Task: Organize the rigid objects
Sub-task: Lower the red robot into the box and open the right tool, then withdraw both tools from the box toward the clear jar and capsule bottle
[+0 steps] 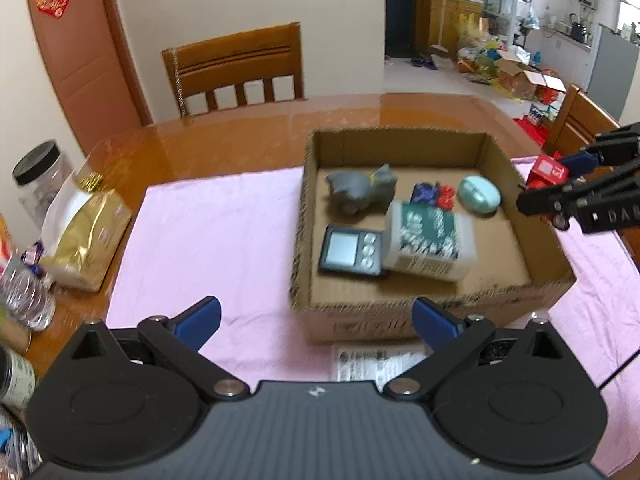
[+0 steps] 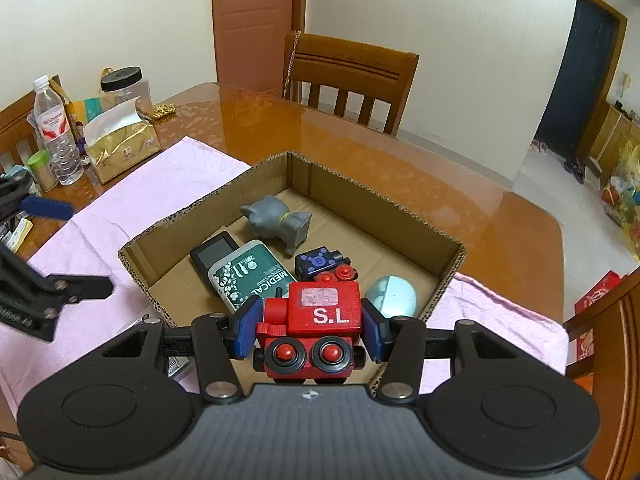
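Note:
An open cardboard box (image 1: 400, 132) (image 2: 348, 192) on a pink cloth holds a grey cat figurine (image 1: 360, 192) (image 2: 276, 220), a green-and-white cotton swab tub (image 1: 430, 240) (image 2: 248, 276), a black pocket scale (image 1: 350, 250) (image 2: 212, 256), a dark blue toy car (image 2: 318, 262) and a pale blue oval case (image 1: 478, 194) (image 2: 394, 296). My right gripper (image 2: 311, 330) (image 1: 560, 188) is shut on a red toy train (image 2: 320, 320) (image 1: 548, 172) marked S.L, held above the box's near right corner. My left gripper (image 1: 316, 316) stands open and empty at the box's near left side.
The pink cloth (image 1: 208, 232) covers the glossy wooden table (image 2: 360, 136). A gold tissue pack (image 1: 84, 236) (image 2: 120, 148), a black-lidded jar (image 1: 38, 176), and a water bottle (image 2: 56, 136) crowd the left edge. A chair (image 1: 236, 68) stands behind the table. A printed leaflet (image 1: 372, 360) lies by the box.

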Tool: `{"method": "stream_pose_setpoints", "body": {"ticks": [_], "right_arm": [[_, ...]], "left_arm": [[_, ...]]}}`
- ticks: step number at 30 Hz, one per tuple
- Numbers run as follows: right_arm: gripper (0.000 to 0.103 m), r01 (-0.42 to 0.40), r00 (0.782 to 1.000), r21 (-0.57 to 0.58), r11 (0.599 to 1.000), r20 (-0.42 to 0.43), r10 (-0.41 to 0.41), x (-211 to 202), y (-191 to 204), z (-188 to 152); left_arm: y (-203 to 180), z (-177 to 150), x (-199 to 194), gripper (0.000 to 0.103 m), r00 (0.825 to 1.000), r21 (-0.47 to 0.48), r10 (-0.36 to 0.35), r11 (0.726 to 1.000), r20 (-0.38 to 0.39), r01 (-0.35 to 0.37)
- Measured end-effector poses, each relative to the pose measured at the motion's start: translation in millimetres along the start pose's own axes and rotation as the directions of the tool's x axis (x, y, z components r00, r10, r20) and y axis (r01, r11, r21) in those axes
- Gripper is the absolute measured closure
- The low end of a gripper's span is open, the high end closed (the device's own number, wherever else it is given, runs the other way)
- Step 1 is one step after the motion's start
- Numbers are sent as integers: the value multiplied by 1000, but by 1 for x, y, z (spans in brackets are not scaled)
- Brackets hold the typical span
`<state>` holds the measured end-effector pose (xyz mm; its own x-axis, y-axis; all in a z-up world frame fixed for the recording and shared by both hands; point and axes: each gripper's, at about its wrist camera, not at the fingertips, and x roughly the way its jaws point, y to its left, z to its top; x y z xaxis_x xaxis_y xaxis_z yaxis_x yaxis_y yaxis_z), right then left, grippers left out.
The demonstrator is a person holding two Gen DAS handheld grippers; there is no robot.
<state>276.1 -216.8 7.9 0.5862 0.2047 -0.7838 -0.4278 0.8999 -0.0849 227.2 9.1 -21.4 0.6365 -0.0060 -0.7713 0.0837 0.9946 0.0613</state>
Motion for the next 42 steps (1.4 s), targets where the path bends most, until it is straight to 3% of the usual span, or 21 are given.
{"method": "stream_pose_setpoints", "body": {"ticks": [12,16,18,25,32,42], "right_arm": [[46,49,997,30,998,-61,-47,33,-1,-2],[8,87,996,41,995,-28,-86,30,-3,1],[1,103,995,40,994,1,-103,24,-1,1],[0,98,995,76,992,27,-101,2,5,-5],[0,131,991,163,978,19,-136,-14,18,-32],[0,230,972,360,904,-39,-231,-36,61,-101]], "left_arm": [[12,-16,-12,2,1000,-36,16,999,-14,-16],[15,-18,-13,2,1000,-40,14,999,-15,-14],[16,-20,-14,2,1000,-41,12,999,-17,-12],[16,-22,-17,2,1000,-40,-6,999,-13,6],[14,-28,-24,2,999,-11,-41,999,-3,41],[15,-50,-34,2,993,52,-122,991,5,121]]}}
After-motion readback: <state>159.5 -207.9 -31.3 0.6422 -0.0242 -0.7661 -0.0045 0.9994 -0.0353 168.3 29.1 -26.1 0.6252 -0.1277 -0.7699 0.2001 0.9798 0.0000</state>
